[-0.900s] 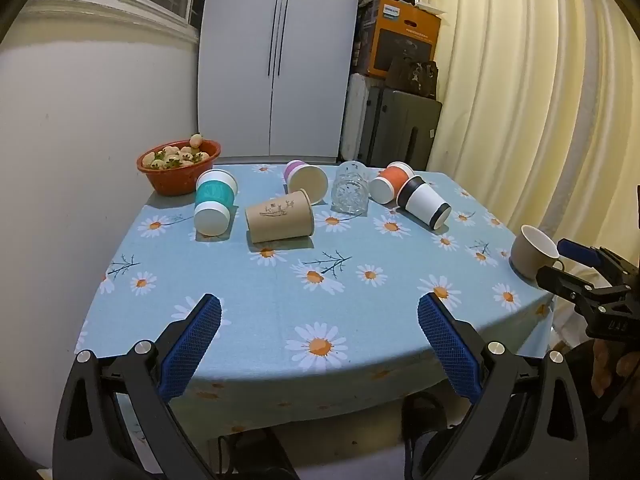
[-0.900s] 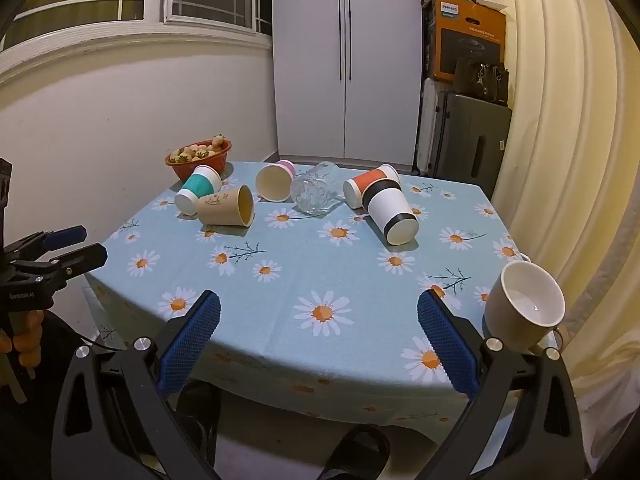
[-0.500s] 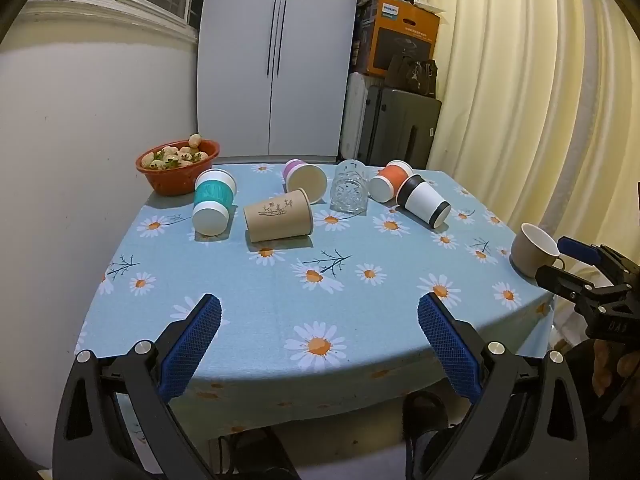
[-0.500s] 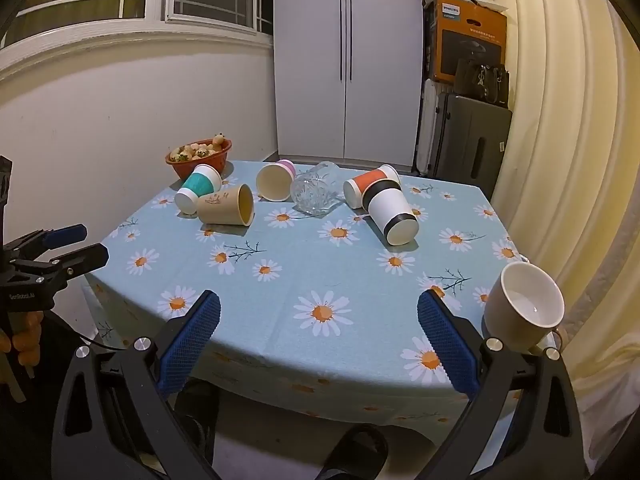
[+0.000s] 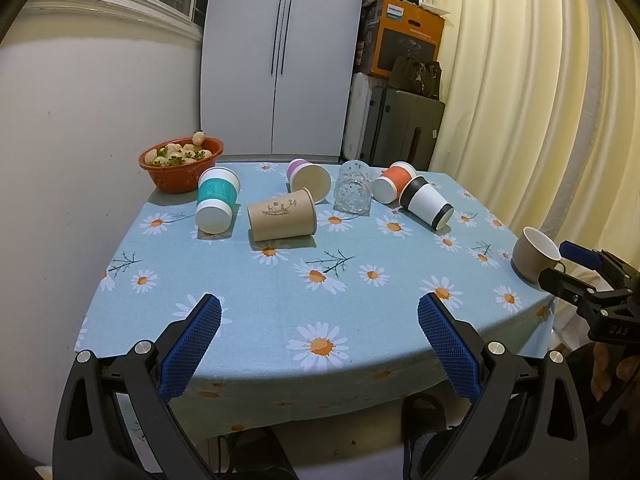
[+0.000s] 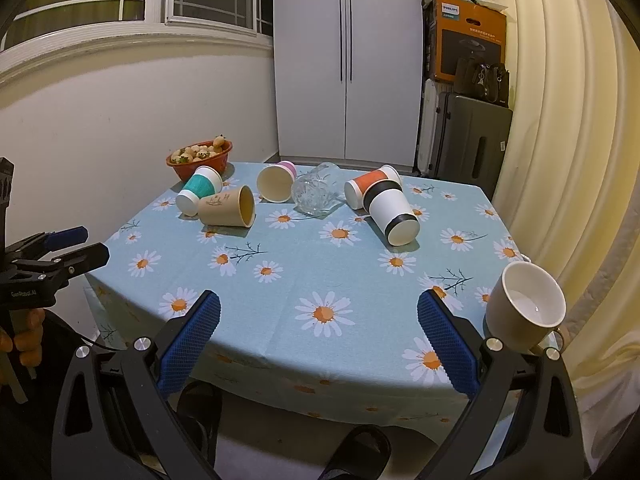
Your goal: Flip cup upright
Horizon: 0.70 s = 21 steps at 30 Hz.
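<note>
Cups lie tipped on the worktop (image 5: 280, 304): teal cup (image 5: 216, 202), brown cup (image 5: 282, 216), black-banded cup (image 5: 426, 202). Left gripper (image 5: 318, 340) and right gripper (image 6: 318, 340) hover at the near edge, fingers spread wide, holding nothing.

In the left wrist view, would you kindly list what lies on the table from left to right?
Red bowl → teal cup → brown paper cup → clear glass → black-and-white cup → beige mug.
</note>
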Each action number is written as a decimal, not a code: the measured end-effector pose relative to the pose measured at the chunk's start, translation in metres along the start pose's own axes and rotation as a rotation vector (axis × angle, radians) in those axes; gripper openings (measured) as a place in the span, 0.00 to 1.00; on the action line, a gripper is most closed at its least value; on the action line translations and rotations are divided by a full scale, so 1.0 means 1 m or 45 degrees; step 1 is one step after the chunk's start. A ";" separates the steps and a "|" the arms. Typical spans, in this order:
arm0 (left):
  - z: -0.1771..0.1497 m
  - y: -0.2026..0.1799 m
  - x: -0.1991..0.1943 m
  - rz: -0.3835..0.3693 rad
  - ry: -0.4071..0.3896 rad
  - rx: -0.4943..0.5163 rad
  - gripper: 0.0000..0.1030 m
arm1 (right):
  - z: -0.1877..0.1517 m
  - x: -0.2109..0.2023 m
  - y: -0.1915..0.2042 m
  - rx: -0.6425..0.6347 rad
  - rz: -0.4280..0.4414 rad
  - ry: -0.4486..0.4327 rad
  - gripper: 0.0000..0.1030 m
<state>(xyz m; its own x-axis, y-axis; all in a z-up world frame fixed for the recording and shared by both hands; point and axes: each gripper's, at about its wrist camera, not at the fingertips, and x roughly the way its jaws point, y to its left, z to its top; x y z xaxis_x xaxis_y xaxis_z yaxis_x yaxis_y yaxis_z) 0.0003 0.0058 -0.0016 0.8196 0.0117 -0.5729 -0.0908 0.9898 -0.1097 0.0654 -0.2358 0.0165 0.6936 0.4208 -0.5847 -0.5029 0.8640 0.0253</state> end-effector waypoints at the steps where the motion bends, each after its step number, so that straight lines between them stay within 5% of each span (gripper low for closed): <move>1: 0.000 0.000 -0.001 0.001 -0.004 0.000 0.94 | 0.000 0.000 0.000 0.001 -0.001 0.001 0.95; 21: 0.001 -0.001 0.000 0.003 -0.005 0.001 0.94 | -0.002 0.004 0.003 -0.020 0.003 0.021 0.95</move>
<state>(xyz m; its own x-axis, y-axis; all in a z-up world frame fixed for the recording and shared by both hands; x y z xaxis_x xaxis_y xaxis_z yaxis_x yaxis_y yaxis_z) 0.0011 0.0054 -0.0009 0.8215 0.0146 -0.5700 -0.0923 0.9899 -0.1076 0.0658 -0.2315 0.0125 0.6841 0.4182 -0.5976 -0.5126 0.8585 0.0141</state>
